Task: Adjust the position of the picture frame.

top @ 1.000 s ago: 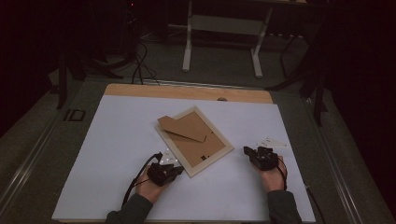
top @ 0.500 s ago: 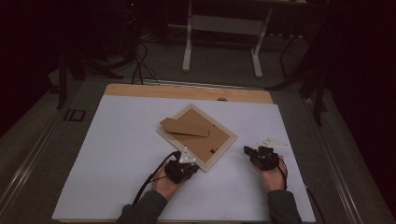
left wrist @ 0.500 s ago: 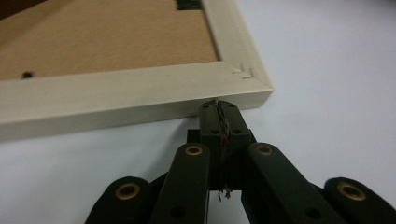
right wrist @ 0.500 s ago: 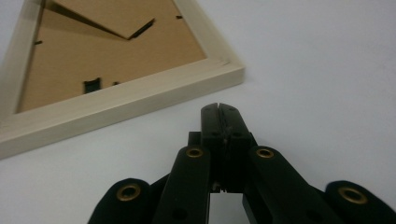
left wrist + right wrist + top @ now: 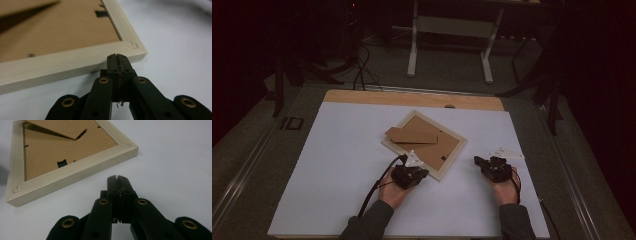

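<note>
Left gripper (image 5: 418,173), jaws together, meets the frame (image 5: 424,144) at its near edge; right gripper (image 5: 482,162), also together, rests beside it on bare table (image 5: 337,165).

"ID" marking (image 5: 291,123) in dark letters on grey floor strip left of white surface (image 5: 337,165), high view. No other readable text, label or number.

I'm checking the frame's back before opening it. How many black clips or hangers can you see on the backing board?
2. A larger black hanger sits near the frame's lower rail; a small black tab is at the left rail. The loose cardboard flap may hide others.
</note>
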Demonstrator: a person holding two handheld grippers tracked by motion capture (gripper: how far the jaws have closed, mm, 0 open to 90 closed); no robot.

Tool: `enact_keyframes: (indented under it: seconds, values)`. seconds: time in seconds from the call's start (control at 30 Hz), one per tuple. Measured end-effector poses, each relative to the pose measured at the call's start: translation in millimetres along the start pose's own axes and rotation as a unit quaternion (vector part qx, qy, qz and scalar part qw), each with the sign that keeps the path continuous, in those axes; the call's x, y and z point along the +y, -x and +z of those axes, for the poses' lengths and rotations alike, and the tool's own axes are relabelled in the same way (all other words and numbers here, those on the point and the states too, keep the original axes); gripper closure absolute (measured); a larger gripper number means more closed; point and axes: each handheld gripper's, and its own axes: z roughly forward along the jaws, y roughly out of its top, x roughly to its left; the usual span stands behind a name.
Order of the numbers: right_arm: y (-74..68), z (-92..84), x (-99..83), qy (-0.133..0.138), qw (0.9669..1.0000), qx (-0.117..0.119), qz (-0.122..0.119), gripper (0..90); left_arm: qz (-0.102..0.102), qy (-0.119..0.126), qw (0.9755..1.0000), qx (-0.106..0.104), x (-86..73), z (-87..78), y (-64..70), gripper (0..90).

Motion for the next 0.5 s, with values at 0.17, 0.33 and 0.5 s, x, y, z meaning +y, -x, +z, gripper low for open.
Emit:
enact_keyframes:
  seconds: [0.17, 0.33, 0.5]
  values:
    - [-1.4, 0.5, 0.1, 0.0, 1.0, 0.001, -0.001, 88.3, -0.022, 0.023, 0.9995, 0.008, 3.5, -16.8, -14.7, 90.0]
    - [-1.7, 1.1, -0.4, -0.001, 1.0, 0.0, 0.0, 87.0, -0.028, 0.044, 0.9985, 0.017, 10.1, -33.9, -27.7, 90.0]
    - [-1.1, 0.4, -0.2, 0.002, 1.0, 0.0, -0.001, 85.6, -0.04, 0.06, 0.997, 0.029, 16.4, -49.4, -43.7, 88.5]
